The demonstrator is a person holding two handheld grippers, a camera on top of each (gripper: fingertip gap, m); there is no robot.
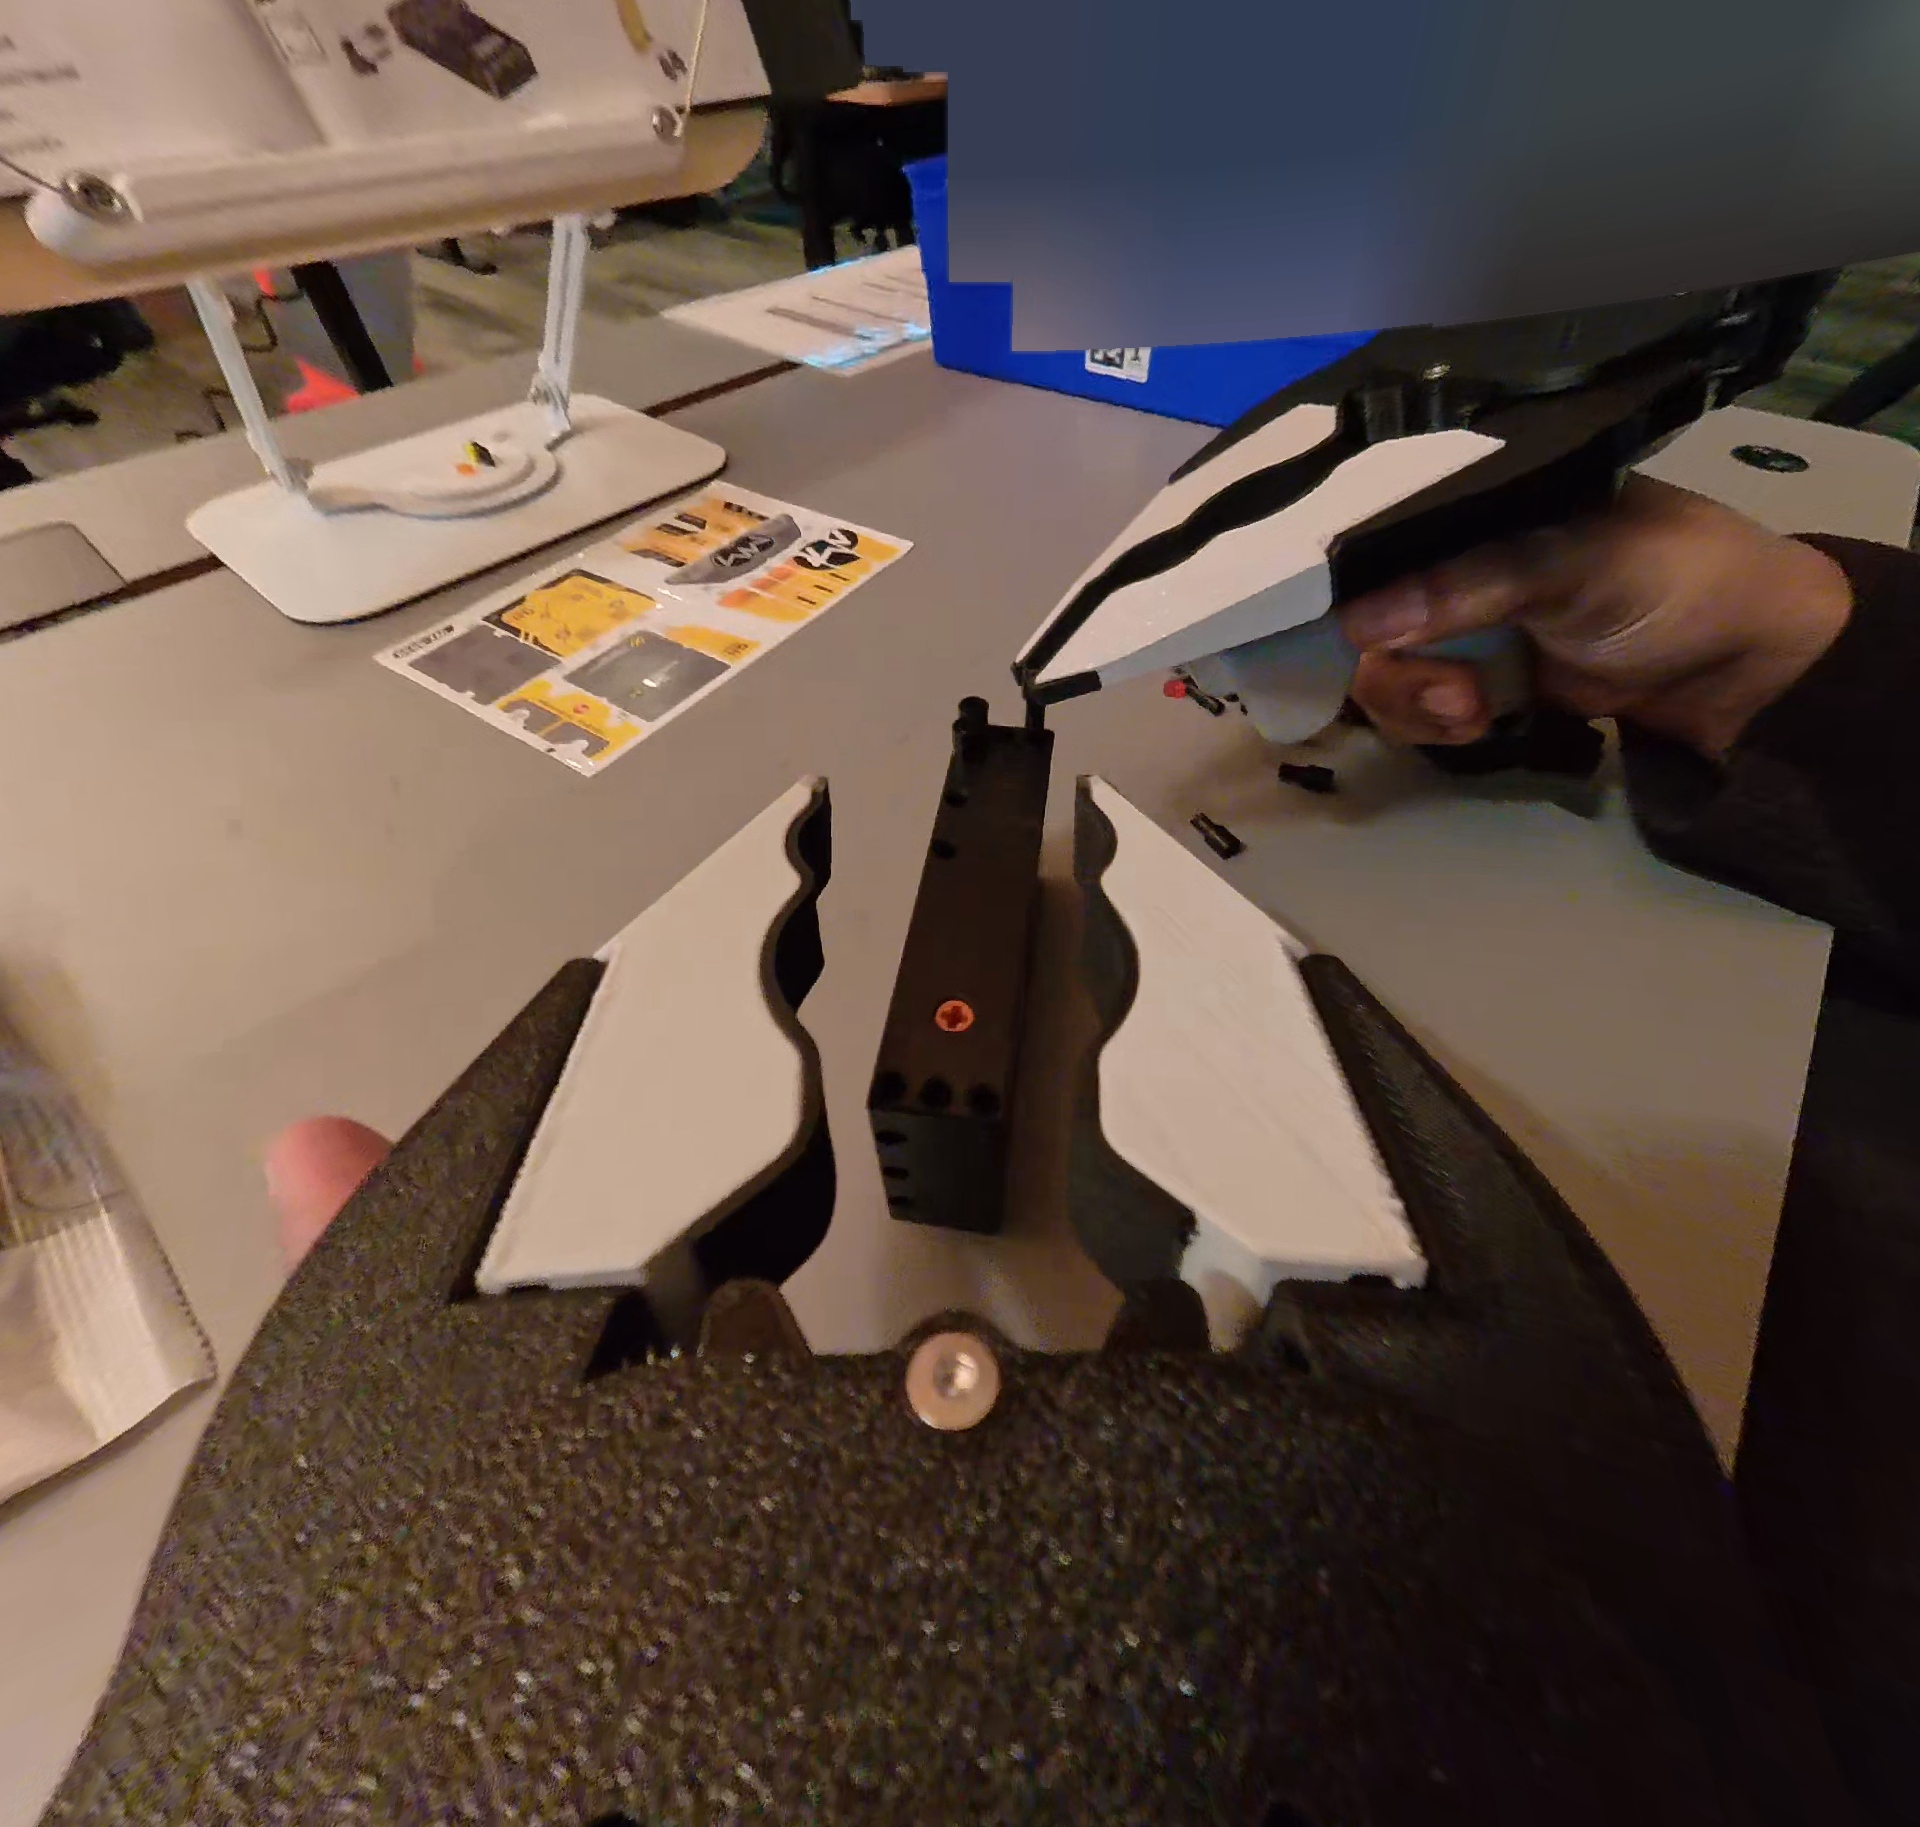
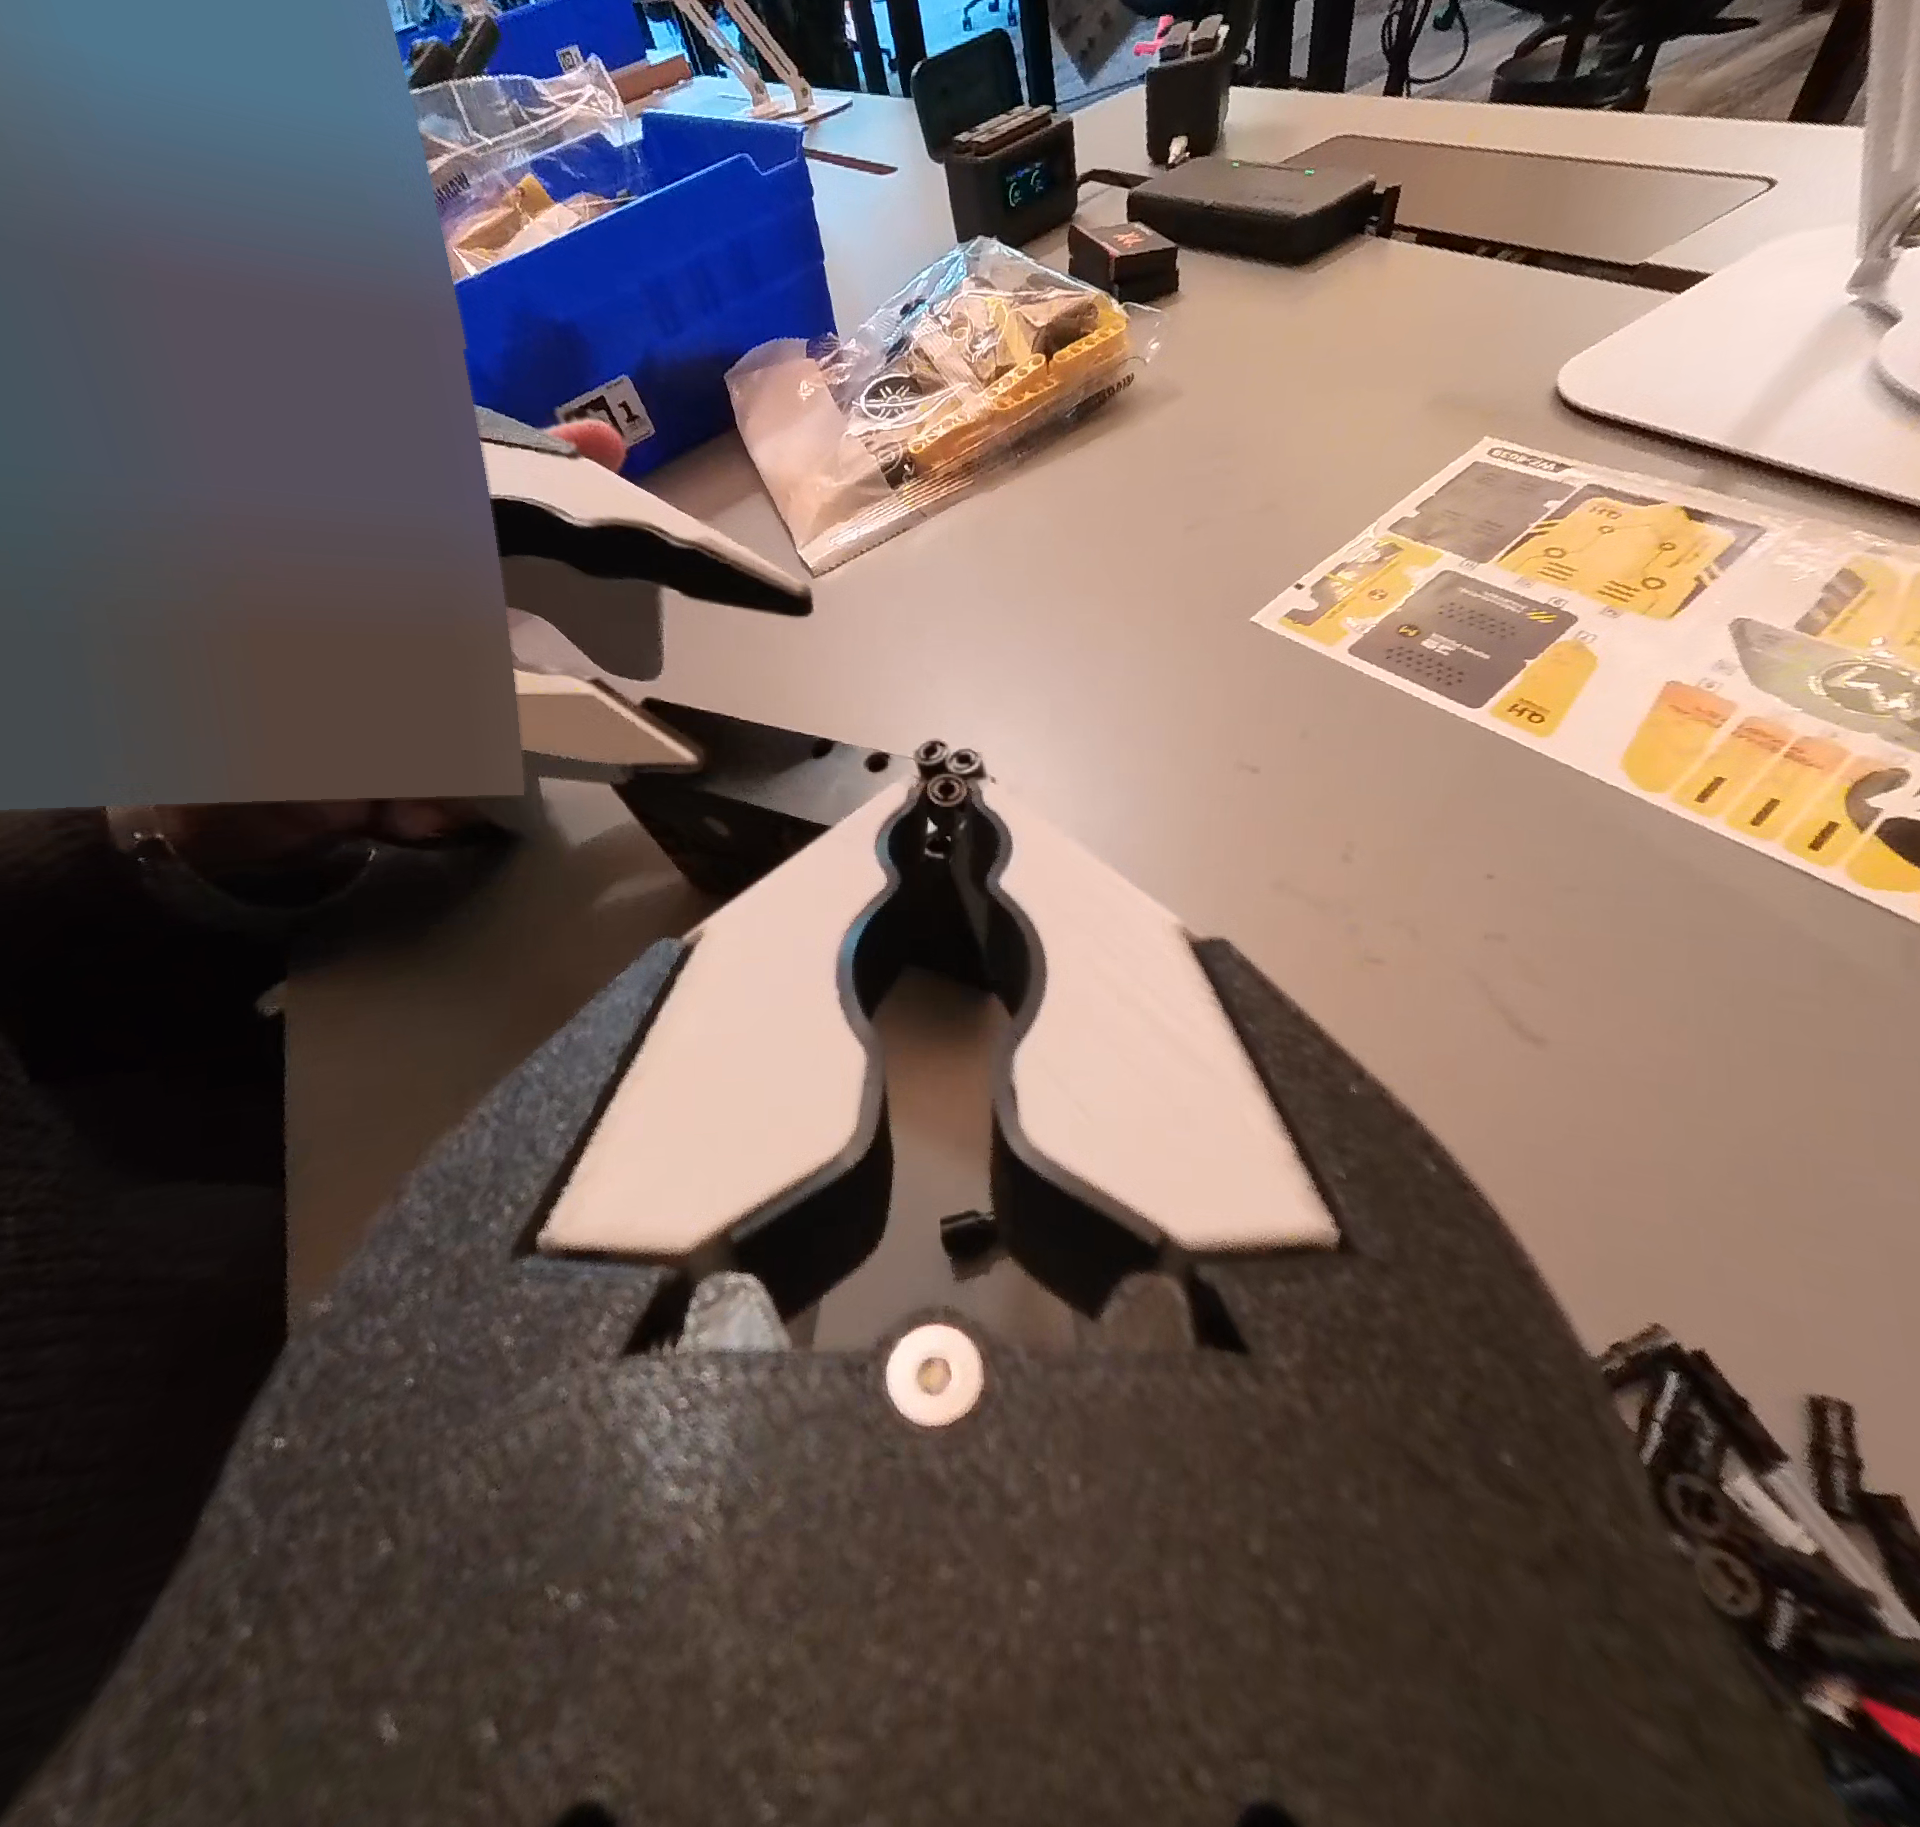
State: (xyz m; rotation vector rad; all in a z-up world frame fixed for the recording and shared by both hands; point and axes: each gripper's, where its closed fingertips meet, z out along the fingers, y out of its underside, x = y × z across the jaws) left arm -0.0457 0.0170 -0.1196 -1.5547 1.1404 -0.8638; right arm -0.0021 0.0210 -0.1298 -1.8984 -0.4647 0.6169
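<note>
A long black block (image 1: 961, 956) with side holes and an orange axle hole lies on the grey table (image 1: 312, 894). My left gripper (image 1: 953, 790) is open, with one finger on each side of the block and a small gap on both sides. My right gripper (image 1: 1029, 681) comes in from the upper right. It is shut on a small black pin (image 1: 1034, 712) at the block's far end, next to a pin (image 1: 971, 712) standing in the block. In the right wrist view my right gripper (image 2: 948, 790) pinches the pin (image 2: 948, 792) over the block (image 2: 769, 801), and the left gripper (image 2: 748, 681) shows at the left.
A sticker sheet (image 1: 644, 624) (image 2: 1621, 634) lies on the table. A white stand (image 1: 457, 520) holds a booklet. A blue bin (image 2: 644, 323) and a bag of yellow parts (image 2: 966, 375) stand behind. Loose black pins (image 1: 1216, 832) (image 2: 1714, 1465) lie near the right hand. Spacing between my two grippers at the tips: around 5 cm.
</note>
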